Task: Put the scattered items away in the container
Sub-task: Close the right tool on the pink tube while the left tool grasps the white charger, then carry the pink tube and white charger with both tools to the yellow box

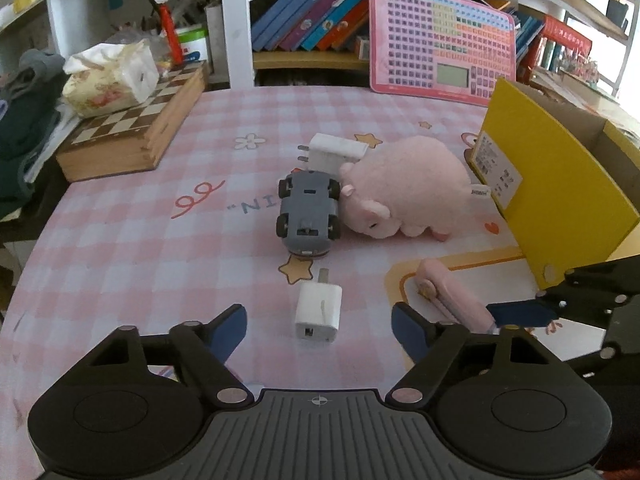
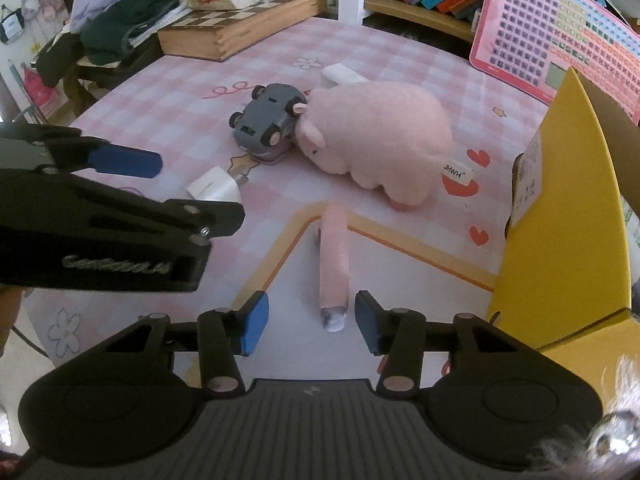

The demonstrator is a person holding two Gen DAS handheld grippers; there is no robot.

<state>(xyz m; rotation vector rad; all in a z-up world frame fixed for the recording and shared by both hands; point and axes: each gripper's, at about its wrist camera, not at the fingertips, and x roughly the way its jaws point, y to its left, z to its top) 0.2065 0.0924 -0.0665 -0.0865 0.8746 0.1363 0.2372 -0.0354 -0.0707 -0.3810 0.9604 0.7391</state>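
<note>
Nearest the left wrist camera, the left gripper (image 1: 319,326) is held low over the table (image 1: 120,248) with its blue-padded fingers (image 1: 228,330) spread wide, nothing between them. A white charger (image 1: 319,312) lies flat just ahead, roughly centred in the gap but not touched by either pad. Beyond it, a grey toy car (image 1: 307,212) is seen lying upside down, wheels up, pressed against the snout of a pink plush pig (image 1: 404,188). A second white charger (image 1: 334,152) is found behind the car, touching the pig.

From the right wrist view, the right gripper (image 2: 311,322) is likewise held level and close to the tabletop, jaws parted and empty. A pink tube-shaped item (image 2: 334,264) lies lengthwise ahead, its near end reaching into the gap between the pads without contact being visible. The left gripper is seen at the left of this view, its fingers pointing toward the car.

A yellow cardboard box (image 1: 556,184) stands open at the right edge of the table, just beside the pig's rear; its inside cannot be seen. A wooden chessboard case (image 1: 136,128) rests at the far left.
</note>
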